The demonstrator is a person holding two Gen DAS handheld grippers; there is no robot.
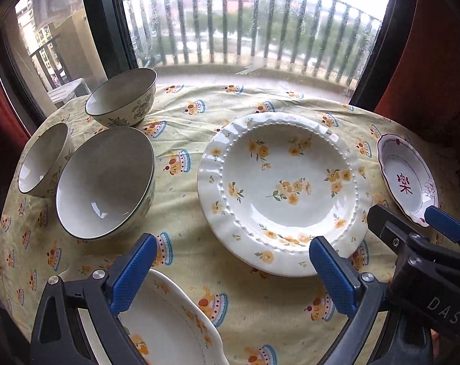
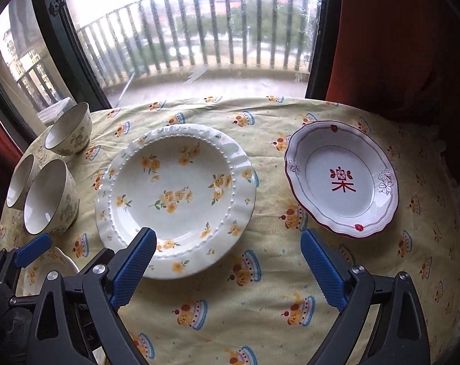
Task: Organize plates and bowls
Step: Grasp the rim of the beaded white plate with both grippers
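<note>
Nothing stacked yet: three bowls (image 1: 105, 182) loose at left, floral plate (image 2: 175, 200), red-rimmed plate (image 2: 342, 179) and near plate (image 1: 169, 319) all apart. Left gripper (image 1: 233, 270) and right gripper (image 2: 228, 264) both gape wide, empty.

The left gripper (image 1: 230, 261) hid part of a scalloped plate (image 1: 169, 313), which the frame's bottom edge cut off.

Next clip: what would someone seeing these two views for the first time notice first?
The big ruffled plate with yellow flowers dominates the middle of the cake-print tablecloth. To its right sits a smaller plate with a red character at its centre, and to its left three empty bowls cluster near the window. Both blue-padded claws, left claw and right claw, hover open and hold nothing.
</note>
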